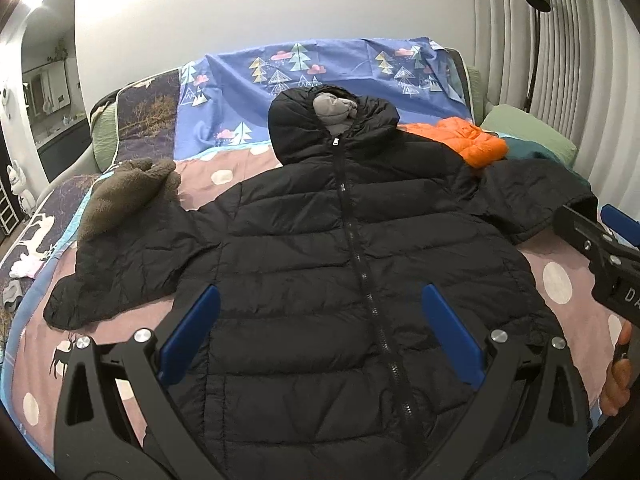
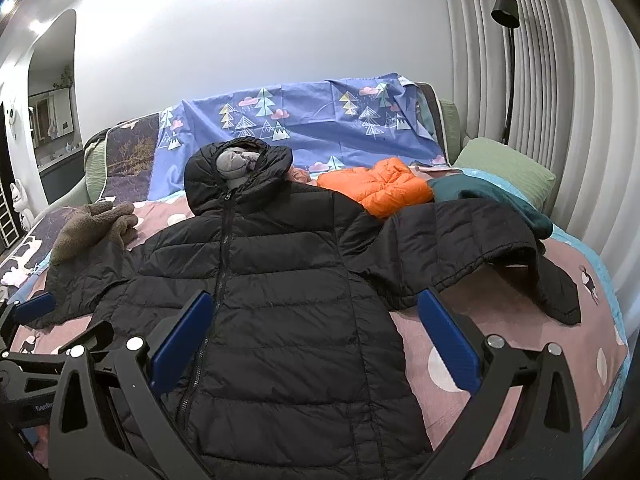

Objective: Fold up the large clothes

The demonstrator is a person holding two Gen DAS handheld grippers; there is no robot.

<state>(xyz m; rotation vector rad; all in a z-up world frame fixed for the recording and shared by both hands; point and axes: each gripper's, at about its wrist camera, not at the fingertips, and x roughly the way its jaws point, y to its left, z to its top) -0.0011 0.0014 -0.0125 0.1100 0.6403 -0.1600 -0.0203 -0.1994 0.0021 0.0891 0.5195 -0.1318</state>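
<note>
A large black hooded puffer jacket (image 1: 340, 248) lies face up and zipped on the bed, hood toward the wall, both sleeves spread out; it also shows in the right wrist view (image 2: 288, 280). My left gripper (image 1: 320, 300) is open and empty, held above the jacket's lower front. My right gripper (image 2: 316, 308) is open and empty above the jacket's right side, near the right sleeve (image 2: 460, 248). The right gripper also shows at the right edge of the left wrist view (image 1: 600, 248).
An orange puffer jacket (image 2: 380, 188), a teal cloth (image 2: 488, 196) and a green pillow (image 2: 508, 168) lie at the back right. A brown fleece garment (image 1: 120, 196) lies on the left sleeve. A floor lamp (image 2: 506, 12) stands by the curtain.
</note>
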